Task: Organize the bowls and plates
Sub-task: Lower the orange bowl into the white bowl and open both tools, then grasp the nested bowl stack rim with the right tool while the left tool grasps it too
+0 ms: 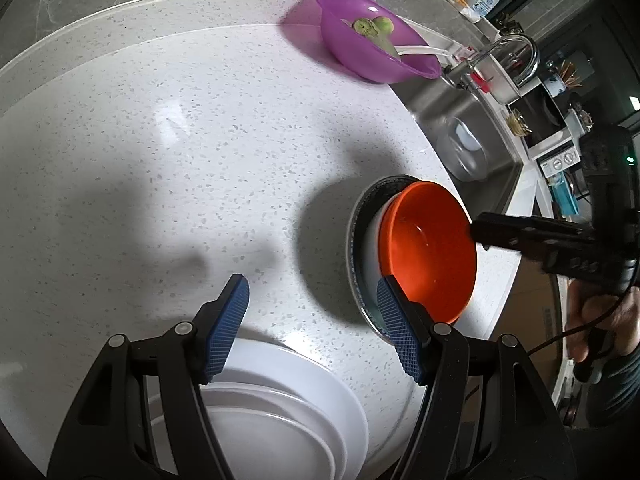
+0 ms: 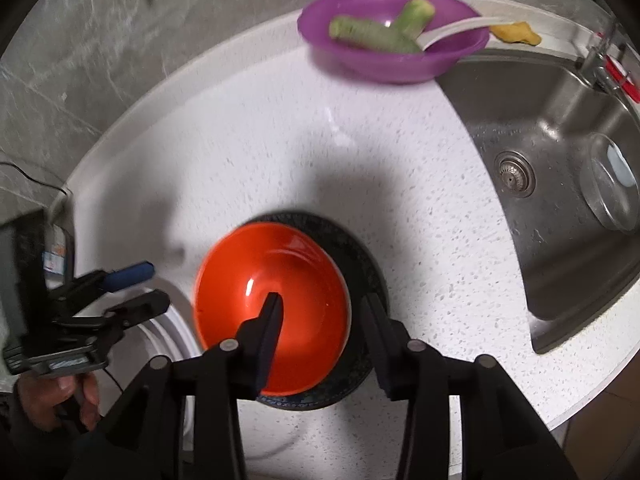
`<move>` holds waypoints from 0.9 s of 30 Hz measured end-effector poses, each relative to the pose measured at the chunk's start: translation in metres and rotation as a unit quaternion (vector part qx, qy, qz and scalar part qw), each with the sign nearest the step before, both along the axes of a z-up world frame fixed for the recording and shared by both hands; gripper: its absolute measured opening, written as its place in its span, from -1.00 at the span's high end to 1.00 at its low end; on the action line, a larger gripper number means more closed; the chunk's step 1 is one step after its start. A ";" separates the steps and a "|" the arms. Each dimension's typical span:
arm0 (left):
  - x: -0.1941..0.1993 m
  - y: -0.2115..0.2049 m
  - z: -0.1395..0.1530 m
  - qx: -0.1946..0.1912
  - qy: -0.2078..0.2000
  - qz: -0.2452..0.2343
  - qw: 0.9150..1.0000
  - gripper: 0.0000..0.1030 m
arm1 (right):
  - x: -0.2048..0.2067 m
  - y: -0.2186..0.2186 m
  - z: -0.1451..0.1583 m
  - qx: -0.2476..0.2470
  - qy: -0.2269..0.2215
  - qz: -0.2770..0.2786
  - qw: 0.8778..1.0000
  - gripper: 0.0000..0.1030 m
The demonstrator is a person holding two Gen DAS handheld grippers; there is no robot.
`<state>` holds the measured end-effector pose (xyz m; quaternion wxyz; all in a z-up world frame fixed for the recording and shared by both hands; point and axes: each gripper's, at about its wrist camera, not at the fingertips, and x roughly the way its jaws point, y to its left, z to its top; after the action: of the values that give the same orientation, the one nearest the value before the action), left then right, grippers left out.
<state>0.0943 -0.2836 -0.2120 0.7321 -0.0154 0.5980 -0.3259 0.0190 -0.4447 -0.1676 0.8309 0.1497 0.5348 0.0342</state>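
The orange bowl point(image 2: 272, 304) sits nested in a white bowl point(image 1: 370, 240), which sits on a dark patterned plate point(image 2: 360, 264) on the speckled white desk point(image 1: 160, 140), near the sink point(image 2: 560, 184); a stack of white plates point(image 1: 288, 412) lies just beside it.

Right tongs point(image 2: 320, 312): spread, one finger over the bowl's hollow, the other outside its rim, pads not pressing on it; nothing is held. Left tongs point(image 1: 312, 300): spread and empty above the white plates.

Handling, as judged: the orange bowl looks like glossy rigid plastic, so light, stiff and slippery; the wall is thin enough to pinch at the rim, one finger inside, one outside. The dark plate appears ceramic, so heavier and breakable; take it at the raised edge and lift level. A nested stack may shift if lifted by the top bowl alone.

A purple bowl point(image 2: 392, 36) holding green vegetable pieces point(image 2: 376, 30) and a white spoon point(image 2: 460, 28) stands well apart, at the far edge.
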 end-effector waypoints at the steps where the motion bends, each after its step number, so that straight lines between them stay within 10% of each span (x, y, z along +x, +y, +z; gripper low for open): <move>1: 0.001 0.001 0.000 0.001 0.001 -0.001 1.000 -0.26 | -0.005 -0.006 0.006 0.010 -0.014 -0.003 1.000 0.14; 27: 0.003 -0.032 -0.036 0.028 0.048 -0.032 0.998 -0.22 | -0.028 -0.063 -0.058 0.153 0.000 -0.029 0.988 0.18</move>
<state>0.0975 -0.3158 -0.2478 0.6923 0.0085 0.6412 -0.3309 -0.0088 -0.5078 -0.2253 0.7985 0.2910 0.5189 0.0915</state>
